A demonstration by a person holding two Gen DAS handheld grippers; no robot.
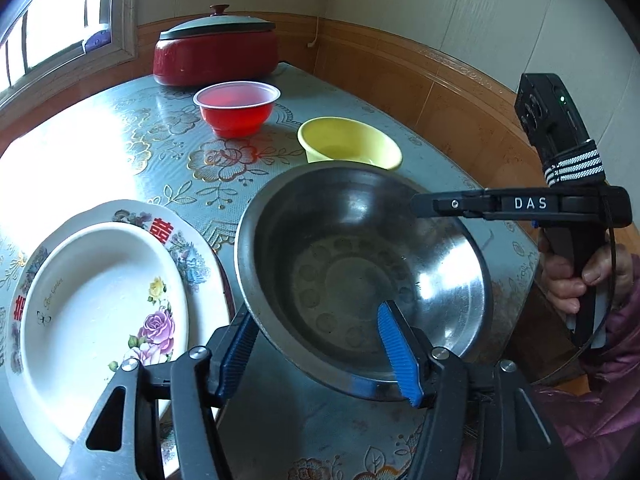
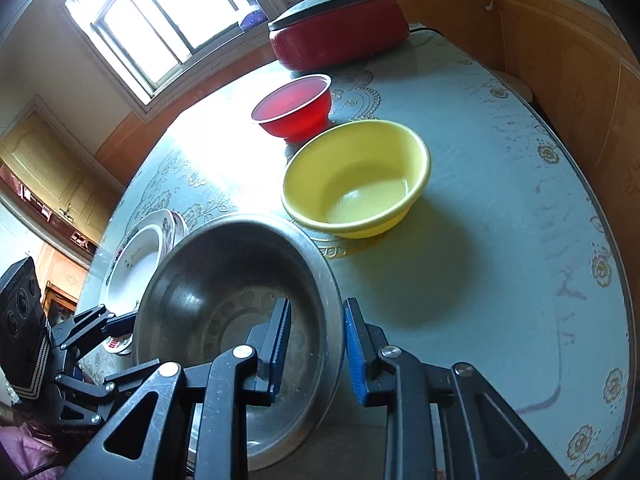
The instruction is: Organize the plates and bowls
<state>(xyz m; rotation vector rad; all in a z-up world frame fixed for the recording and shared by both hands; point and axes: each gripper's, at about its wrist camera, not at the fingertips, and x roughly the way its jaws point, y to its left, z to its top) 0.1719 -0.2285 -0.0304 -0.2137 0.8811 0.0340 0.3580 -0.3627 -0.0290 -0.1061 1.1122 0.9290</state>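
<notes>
Steel bowl: a wide, dull stainless-steel bowl [image 1: 360, 276] sits on the table [image 1: 132, 152] covered in floral plastic, just right of the plates.
Left gripper [image 1: 320, 348]: fingers apart, straddling the bowl's near rim, one inside, one outside.
Right gripper [image 2: 316, 348]: fingers apart, astride the opposite rim.
Plates: white flowered plate [image 1: 100, 312] stacked on a larger patterned plate [image 1: 192, 256].
Beyond: round yellow plastic bowl [image 2: 356, 176], translucent red plastic bowl [image 2: 296, 108], lidded red electric pot [image 2: 340, 28].
</notes>
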